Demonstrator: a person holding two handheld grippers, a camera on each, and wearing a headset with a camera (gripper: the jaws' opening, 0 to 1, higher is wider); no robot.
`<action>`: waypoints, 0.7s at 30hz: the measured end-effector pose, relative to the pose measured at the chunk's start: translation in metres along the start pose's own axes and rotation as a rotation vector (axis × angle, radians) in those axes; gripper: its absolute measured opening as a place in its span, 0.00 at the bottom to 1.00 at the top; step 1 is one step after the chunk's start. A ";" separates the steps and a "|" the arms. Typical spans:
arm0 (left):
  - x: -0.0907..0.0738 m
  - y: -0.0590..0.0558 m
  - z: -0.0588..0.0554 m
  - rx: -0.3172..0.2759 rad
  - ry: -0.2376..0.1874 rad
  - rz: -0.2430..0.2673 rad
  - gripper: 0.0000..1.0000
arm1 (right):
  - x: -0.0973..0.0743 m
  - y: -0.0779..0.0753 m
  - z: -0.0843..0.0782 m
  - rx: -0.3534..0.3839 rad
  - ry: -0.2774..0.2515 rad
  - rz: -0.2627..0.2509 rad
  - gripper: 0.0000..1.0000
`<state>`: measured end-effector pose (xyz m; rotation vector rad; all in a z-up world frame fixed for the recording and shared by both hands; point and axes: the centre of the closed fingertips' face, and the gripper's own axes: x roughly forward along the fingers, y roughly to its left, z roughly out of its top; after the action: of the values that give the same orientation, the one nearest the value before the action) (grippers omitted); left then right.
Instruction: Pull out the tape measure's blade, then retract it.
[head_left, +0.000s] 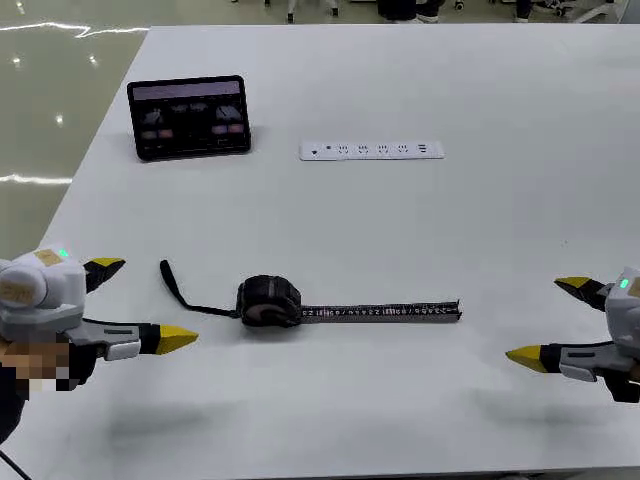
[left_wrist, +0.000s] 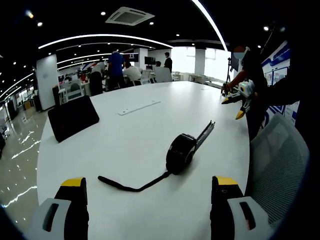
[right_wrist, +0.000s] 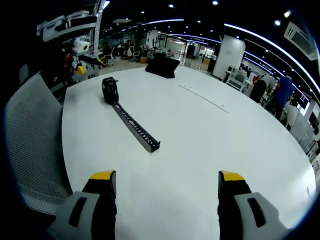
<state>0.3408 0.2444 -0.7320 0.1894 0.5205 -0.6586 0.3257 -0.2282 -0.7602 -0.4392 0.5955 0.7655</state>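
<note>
Both handheld tools, the left gripper (head_left: 155, 300) and the right gripper (head_left: 535, 318), have a pale grey-white housing with a small green light and 2 black jaws ending in pointed yellow tips. In the gripper views, each jaw carries a light grey plate with 1 dark oval slot. A dark sleeve (head_left: 8, 410) shows behind the left gripper.

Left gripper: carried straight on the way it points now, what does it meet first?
The left gripper would probably meet the black strap first, lying ahead of its open jaws; the tape measure case sits just beyond.
</note>
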 end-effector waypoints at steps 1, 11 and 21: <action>-0.004 0.000 -0.001 0.000 -0.004 0.002 1.00 | -0.003 0.002 -0.002 0.007 -0.001 0.004 0.80; -0.030 -0.001 -0.007 0.028 -0.012 0.046 1.00 | -0.034 0.002 -0.011 0.076 -0.028 -0.042 0.88; -0.048 -0.009 -0.025 -0.041 0.009 0.063 1.00 | -0.057 0.005 -0.024 0.108 -0.029 -0.052 0.99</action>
<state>0.2930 0.2710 -0.7286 0.1697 0.5346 -0.5858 0.2814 -0.2672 -0.7422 -0.3420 0.5930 0.6853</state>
